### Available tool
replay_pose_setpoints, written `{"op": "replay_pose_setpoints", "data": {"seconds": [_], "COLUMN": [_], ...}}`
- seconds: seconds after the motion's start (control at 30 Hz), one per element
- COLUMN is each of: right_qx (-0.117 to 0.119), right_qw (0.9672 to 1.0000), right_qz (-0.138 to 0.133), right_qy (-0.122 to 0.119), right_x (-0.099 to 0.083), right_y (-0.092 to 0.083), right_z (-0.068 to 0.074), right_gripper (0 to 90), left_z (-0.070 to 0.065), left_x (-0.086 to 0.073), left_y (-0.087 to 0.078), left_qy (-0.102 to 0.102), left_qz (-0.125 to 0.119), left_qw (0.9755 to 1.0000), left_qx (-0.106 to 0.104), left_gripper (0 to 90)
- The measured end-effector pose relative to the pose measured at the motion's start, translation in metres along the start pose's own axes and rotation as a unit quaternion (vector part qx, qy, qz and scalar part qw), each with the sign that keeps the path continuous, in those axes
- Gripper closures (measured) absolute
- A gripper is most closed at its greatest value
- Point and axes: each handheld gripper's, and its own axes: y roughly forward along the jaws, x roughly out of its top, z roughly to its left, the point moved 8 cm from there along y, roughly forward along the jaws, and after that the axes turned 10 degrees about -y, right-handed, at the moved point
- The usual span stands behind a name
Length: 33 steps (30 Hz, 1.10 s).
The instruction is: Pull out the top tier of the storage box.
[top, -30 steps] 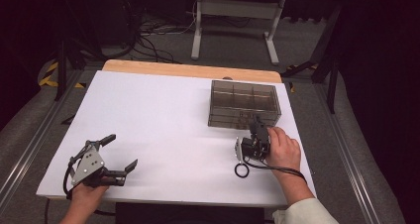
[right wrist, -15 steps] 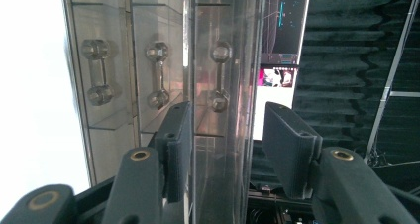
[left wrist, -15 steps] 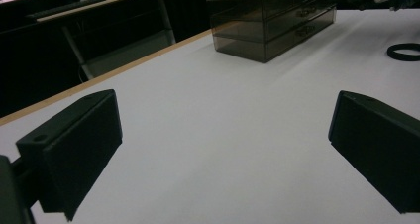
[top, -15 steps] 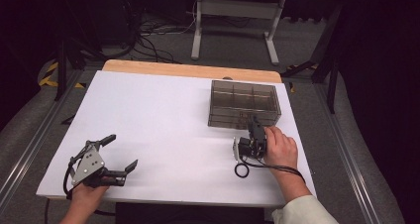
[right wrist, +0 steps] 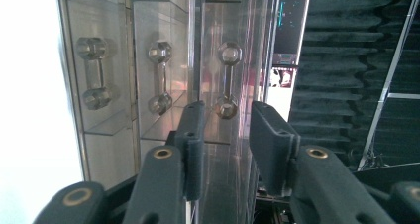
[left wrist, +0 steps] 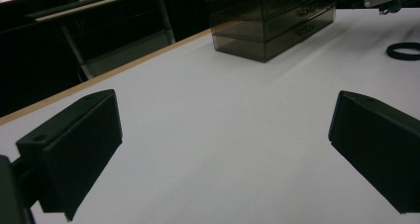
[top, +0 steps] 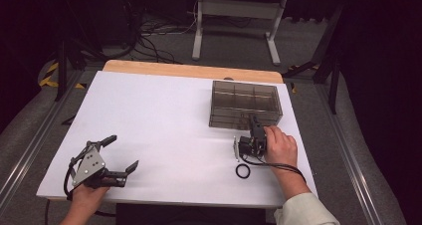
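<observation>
Closing my right claw narrower just now, I've bracketed the drawer handle ahead, pads not yet gripping; pull comes next.

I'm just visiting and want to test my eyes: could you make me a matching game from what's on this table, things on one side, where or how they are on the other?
Things:
1. smoky clear plastic drawer box
2. black rubber ring
3. left hand-held gripper
4. right hand-held gripper

States:
A. jaws wide apart over bare white tabletop
B. lying flat near the table's front edge
C. jaws narrowed around a clear drawer handle
D. standing at the far right of the table

Pairs: 1-D, 2-B, 3-A, 4-C
</observation>
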Motion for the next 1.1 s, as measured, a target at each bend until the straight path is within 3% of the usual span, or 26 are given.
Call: {"op": "replay_pose_setpoints", "data": {"seconds": [0.23,0.5,0.53,0.63,0.77,0.8,0.93,1.0,1.03,1.1], "right_qx": [-0.002,0.000,-0.002,-0.004,0.000,0.007,0.003,0.012,0.010,0.012], "right_qw": [0.9999,0.9999,1.0000,1.0000,1.0000,0.9999,1.0000,0.9998,0.9999,0.9999], "right_qz": [0.013,0.013,0.005,0.002,0.001,0.009,-0.005,0.006,-0.003,-0.002], "right_qy": [0.006,0.009,-0.007,-0.008,-0.004,0.011,-0.005,0.014,0.001,0.005], "right_x": [0.000,0.000,0.001,0.001,0.001,-0.001,0.000,-0.002,-0.001,-0.001], "right_y": [0.002,0.002,0.003,0.003,0.002,-0.001,-0.003,-0.008,-0.009,-0.012], "right_z": [0.004,0.005,0.001,0.000,0.000,0.003,-0.002,0.001,-0.002,-0.002], "right_gripper": [79.1,79.8,79.9,80.3,80.4,80.4,80.4,80.5,80.5,80.4], "left_z": [0.000,0.000,0.000,0.000,0.000,0.000,0.000,0.000,-0.001,0.000], "left_x": [0.000,0.000,0.000,-0.001,-0.001,-0.001,-0.001,-0.001,-0.001,-0.001], "left_y": [0.000,0.000,0.000,0.001,0.000,0.001,0.001,0.001,0.001,0.001], "left_qy": [0.002,0.001,0.002,0.004,0.002,0.002,0.001,0.003,0.004,0.003], "left_qz": [0.000,0.002,0.002,0.004,0.002,0.002,0.003,0.005,0.005,0.003], "left_qw": [1.0000,1.0000,1.0000,1.0000,1.0000,1.0000,1.0000,1.0000,1.0000,1.0000], "left_qx": [0.001,0.000,0.001,0.000,0.000,0.000,0.000,-0.001,-0.001,0.001], "left_gripper": [1.0,1.0,1.0,1.0,1.0,1.0,1.0,1.0,1.0,1.0]}}
